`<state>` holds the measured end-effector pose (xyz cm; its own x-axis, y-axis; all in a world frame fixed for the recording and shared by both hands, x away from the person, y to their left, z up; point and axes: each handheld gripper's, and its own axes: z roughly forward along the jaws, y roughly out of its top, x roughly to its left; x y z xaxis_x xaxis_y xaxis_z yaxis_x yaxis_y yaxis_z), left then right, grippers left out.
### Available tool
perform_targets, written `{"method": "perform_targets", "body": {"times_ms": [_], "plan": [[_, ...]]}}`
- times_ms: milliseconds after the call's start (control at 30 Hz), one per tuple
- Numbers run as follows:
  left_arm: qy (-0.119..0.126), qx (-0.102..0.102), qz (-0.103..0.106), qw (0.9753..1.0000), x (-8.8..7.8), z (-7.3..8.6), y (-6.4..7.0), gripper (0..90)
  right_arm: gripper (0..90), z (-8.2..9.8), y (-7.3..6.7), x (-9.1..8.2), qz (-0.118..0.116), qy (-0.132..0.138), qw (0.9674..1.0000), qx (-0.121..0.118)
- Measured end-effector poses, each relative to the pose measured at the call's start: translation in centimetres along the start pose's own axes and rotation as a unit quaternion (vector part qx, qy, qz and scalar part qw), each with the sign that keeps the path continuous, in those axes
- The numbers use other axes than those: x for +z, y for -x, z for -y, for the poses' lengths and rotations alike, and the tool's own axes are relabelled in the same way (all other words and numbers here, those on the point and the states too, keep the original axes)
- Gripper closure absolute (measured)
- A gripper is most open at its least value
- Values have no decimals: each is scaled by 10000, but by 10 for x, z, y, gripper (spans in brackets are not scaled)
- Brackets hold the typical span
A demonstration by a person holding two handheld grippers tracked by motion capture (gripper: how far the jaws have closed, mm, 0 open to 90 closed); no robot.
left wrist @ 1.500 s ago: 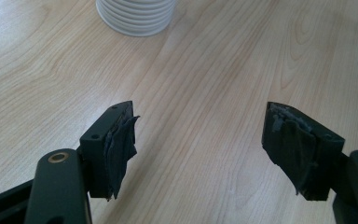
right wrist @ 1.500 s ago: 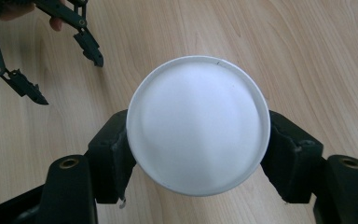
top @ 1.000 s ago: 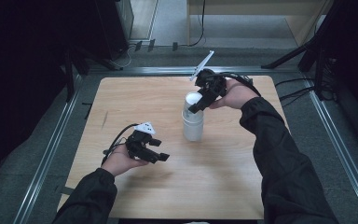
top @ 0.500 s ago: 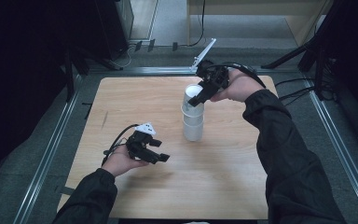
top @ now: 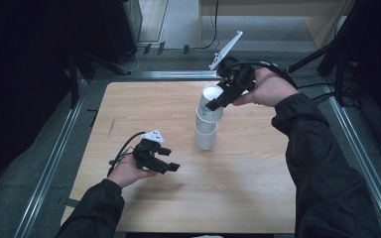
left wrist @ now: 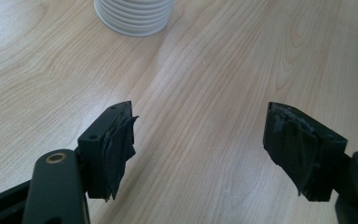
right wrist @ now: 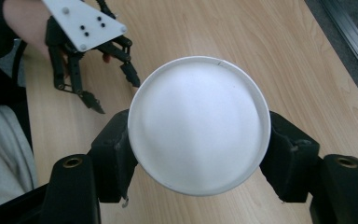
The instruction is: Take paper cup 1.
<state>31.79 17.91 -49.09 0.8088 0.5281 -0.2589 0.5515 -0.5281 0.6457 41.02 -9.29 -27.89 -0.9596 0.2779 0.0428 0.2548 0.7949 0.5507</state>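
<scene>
Top cup (top: 210, 101): white, plain, round, upside down with its flat closed bottom facing up; in the right gripper view (right wrist: 199, 123) that bottom reads as a clean white disc with a thin raised rim. Upper centre of the high view, tilted, lifted part-way off the stack of white cups (top: 206, 135) below it, still overlapping the stack's top.

Right gripper (top: 218, 101): jaws clamped on opposite sides of the top cup, one pad each side (right wrist: 116, 156).

Stack stands inverted on the wooden table (top: 258, 188), mid-frame. Left gripper view shows its ribbed rims (left wrist: 134, 16) at the upper left edge. Contents cannot be told.

Left gripper (top: 168, 161): lower left of the high view, above bare table, jaws partly apart and just been opening, nothing between them (left wrist: 200, 154).
</scene>
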Motion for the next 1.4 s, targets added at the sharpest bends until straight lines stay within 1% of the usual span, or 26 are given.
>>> {"method": "perform_targets", "body": {"times_ms": [67,100,133,167,300,433,500,533,567,600,667,700,800,833,867,900,933,1000,1067,1100,1167,1200,1400], "plan": [[15,-19,10,10000,0,0,0,246,346,4,-5,-3,-52,31,10000,-68],[15,-19,10,10000,0,0,0,245,346,4,-5,-3,-52,31,10000,-68],[-2,-28,28,10000,0,0,0,245,346,5,-8,-4,-74,33,9999,-86],[-3,-55,40,10000,-1,0,-1,238,346,11,-14,-4,-123,60,9998,-155],[46,-95,50,9999,-3,-1,-2,217,346,21,-22,0,-102,96,9995,-280],[82,-90,42,9999,-3,-2,-1,201,347,31,-26,5,-133,149,9993,-306],[85,-92,65,9999,-3,-2,-1,195,347,38,-29,9,-176,150,9993,-285],[80,-81,77,9999,-3,-2,-2,187,348,43,-31,13,-219,131,9994,-223],[80,-81,77,9999,-3,-2,-2,184,348,43,-31,13,-219,131,9994,-223],[86,-68,94,9999,-3,-2,-2,181,348,50,-33,18,-258,182,9993,-224],[88,-77,136,9998,-3,-3,-2,180,348,52,-33,19,-277,201,9991,-233],[80,-68,180,9998,-3,-3,-2,182,347,58,-35,25,-336,235,9989,-227],[47,-9,177,9998,-1,-4,-1,183,347,67,-37,35,-382,262,9986,-238],[47,-9,177,9998,-1,-4,-1,183,347,67,-37,35,-382,262,9986,-238],[39,27,179,9998,-1,-4,0,182,349,74,-39,42,-405,319,9985,-209],[39,27,179,9998,-1,-4,0,182,349,74,-39,42,-405,319,9985,-209],[69,86,181,9998,-1,-5,0,183,349,80,-39,48,-464,380,9981,-159],[119,82,215,9997,-1,-6,0,184,349,84,-41,55,-474,384,9981,-130],[109,101,216,9997,-1,-6,0,184,349,89,-41,62,-517,417,9977,-120],[109,147,203,9996,-1,-7,1,184,349,92,-42,66,-538,457,9974,-111],[123,171,210,9996,-1,-8,2,184,350,94,-43,68,-549,470,9973,-86],[135,186,226,9995,-1,-8,2,184,349,99,-43,73,-576,527,9969,-94],[156,271,303,9990,1,-12,4,183,350,108,-45,86,-640,644,9959,-16]]}}
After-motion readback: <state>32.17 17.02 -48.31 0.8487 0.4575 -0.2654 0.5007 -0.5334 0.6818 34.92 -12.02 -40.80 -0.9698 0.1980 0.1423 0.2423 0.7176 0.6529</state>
